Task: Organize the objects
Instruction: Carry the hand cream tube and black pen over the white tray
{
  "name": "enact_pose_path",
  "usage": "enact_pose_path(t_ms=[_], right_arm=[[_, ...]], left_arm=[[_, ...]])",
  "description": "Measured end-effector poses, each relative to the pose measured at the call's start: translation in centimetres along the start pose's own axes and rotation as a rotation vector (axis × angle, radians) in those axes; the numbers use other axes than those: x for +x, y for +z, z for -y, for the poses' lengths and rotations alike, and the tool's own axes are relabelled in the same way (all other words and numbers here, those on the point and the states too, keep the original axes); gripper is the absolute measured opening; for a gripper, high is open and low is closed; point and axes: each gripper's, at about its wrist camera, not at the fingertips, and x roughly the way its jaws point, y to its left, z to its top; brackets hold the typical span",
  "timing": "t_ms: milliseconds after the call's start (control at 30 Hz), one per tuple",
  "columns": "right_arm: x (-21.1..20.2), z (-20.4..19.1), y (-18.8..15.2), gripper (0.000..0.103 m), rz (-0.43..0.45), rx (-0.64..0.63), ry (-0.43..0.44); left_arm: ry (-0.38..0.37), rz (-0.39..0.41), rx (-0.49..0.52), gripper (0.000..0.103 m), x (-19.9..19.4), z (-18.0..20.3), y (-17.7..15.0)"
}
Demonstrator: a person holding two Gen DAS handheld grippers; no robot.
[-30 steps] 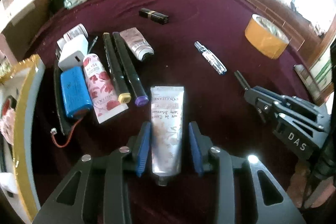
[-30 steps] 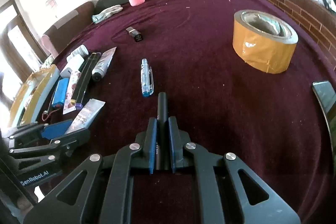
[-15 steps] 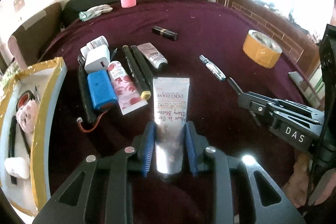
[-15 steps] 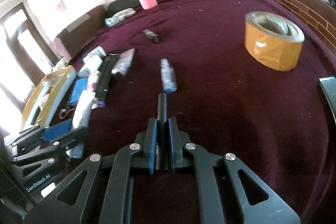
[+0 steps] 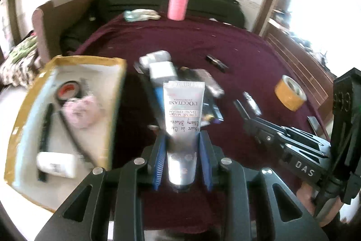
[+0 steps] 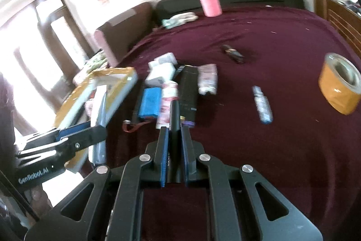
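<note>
The gold-edged tray (image 5: 117, 92) at the table's left edge holds a red-and-black tape roll (image 5: 67, 92), a pink fluffy thing (image 5: 83, 111), a black pen (image 5: 45, 125) and a white tube (image 5: 56, 164). Since a second ago both tools have lifted clear of the maroon cloth (image 6: 270, 150): the left gripper (image 5: 183, 159) pinches the hand cream tube (image 5: 183, 110) beside the tray, now in fuller view, while the right gripper (image 6: 174, 150) is clamped tight on a black marker (image 6: 174, 119).

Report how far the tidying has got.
Done: the box already holds a tape roll, a pink puff and a white bottle. In hand: left gripper grips the hand cream tube; right gripper grips a black pen. Left: blue battery pack, small vial, yellow tape roll, other items on the cloth.
</note>
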Motion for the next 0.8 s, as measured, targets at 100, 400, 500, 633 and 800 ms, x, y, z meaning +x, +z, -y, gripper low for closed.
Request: enact_pose_path(t_ms=[100,400,500,633,800], right_arm=[[1.2,-1.8,0.9,0.009,-0.016,-0.026,0.050],[6.3,-7.5,3.5,0.009,-0.096,-0.103,0.182],[8.2,-9.2,4.4,0.009,-0.118,-0.140,0.202],[10.5,-11.1,6.0,0.009,-0.132,-0.165,0.224],[13.3,-13.4,8.2,0.009,-0.139,-0.195,0.247]], left_arm=[[0.003,-0.001,-0.046,0.025,-0.8,-2.5,0.5],[0.060,-0.062,-0.195,0.025,-0.3,-9.8,1.8],[0.087,-0.076,-0.242,0.025,0.3,-12.0,2.1],[0.129,-0.124,-0.280,0.025,1.4,-13.9,2.0],[0.155,-0.177,-0.302,0.025,2.6,-15.2,2.0]])
